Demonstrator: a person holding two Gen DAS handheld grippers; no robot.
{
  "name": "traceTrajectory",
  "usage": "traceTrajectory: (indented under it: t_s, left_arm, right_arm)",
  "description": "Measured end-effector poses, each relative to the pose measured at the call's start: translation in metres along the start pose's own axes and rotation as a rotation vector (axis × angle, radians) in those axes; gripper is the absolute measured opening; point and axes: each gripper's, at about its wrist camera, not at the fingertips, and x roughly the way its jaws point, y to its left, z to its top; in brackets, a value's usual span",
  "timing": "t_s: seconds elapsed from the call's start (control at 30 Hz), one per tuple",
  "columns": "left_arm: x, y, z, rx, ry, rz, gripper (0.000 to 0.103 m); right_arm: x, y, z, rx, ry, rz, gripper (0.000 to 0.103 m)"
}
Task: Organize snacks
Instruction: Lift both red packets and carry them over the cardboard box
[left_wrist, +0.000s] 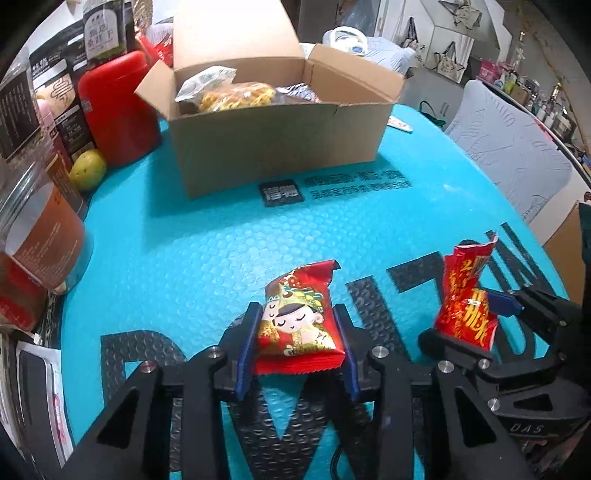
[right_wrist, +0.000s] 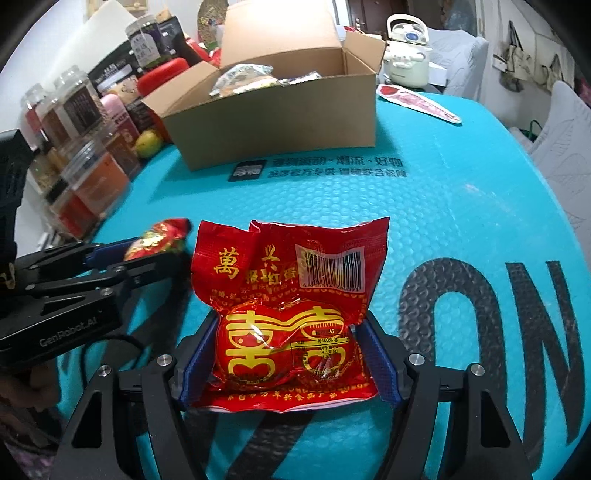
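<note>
Both packs need carrying up & over the front wall of the box w/o clipping the flaps; best to go one at a time, dropping into the free right side.

Left gripper is pinching the small cartoon pack from both sides, narrow gap, pack sitting just above the desk. Right gripper is squeezing the wide red pack, jaws roughly half open, pack standing tilted up. Box is waiting well ahead, already part filled.
</note>
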Motion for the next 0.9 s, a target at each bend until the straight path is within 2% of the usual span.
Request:
traceTrajectory:
  t_s: [0.4,0.9]
  left_arm:
    - [-0.022,-0.011,0.014,0.014,-0.053,-0.054,0.038]
    - [-0.062,-0.01,0.054,0.029,-0.218,-0.069,0.037]
  right_arm:
    - [-0.03,0.006,0.01,-0.005,-0.078,0.073,0.073]
    - [-0.056,0.013,0.045,-0.036,-0.174,0.1,0.073]
